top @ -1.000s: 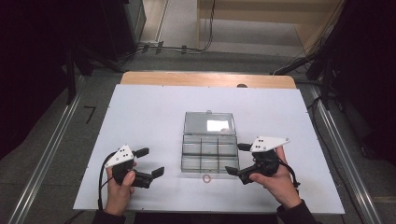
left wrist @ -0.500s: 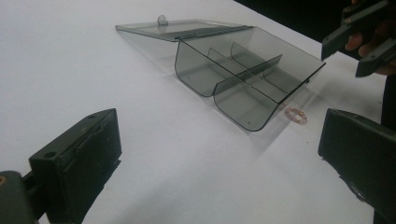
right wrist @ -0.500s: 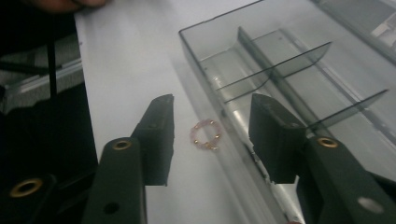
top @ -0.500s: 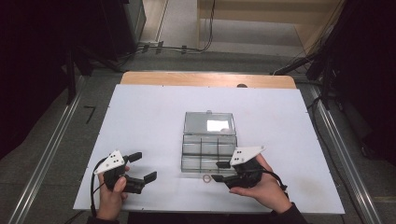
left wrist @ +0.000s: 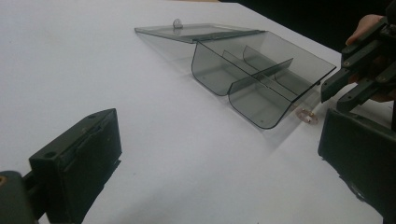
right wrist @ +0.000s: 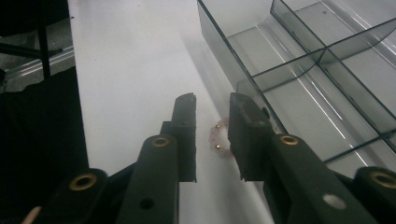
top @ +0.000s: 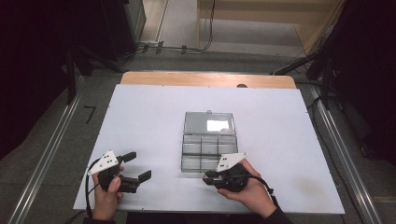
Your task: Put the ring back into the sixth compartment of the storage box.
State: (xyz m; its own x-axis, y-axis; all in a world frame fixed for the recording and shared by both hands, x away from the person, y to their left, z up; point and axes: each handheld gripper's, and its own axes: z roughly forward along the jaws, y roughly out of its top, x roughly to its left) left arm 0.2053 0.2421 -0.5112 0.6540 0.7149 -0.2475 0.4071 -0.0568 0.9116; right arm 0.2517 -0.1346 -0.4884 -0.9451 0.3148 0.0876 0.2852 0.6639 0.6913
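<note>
A small pink beaded ring (right wrist: 219, 137) lies flat on the white tabletop (top: 140, 121), just beside the near wall of a clear smoky compartment box (top: 208, 153) whose lid (top: 208, 122) is folded open behind it. The right gripper (right wrist: 212, 126) sits low over the ring with its jaws parted around it, not clenched on it. The left gripper (top: 138, 165), well apart at the tabletop's near left, is released with jaws spread wide.
</note>
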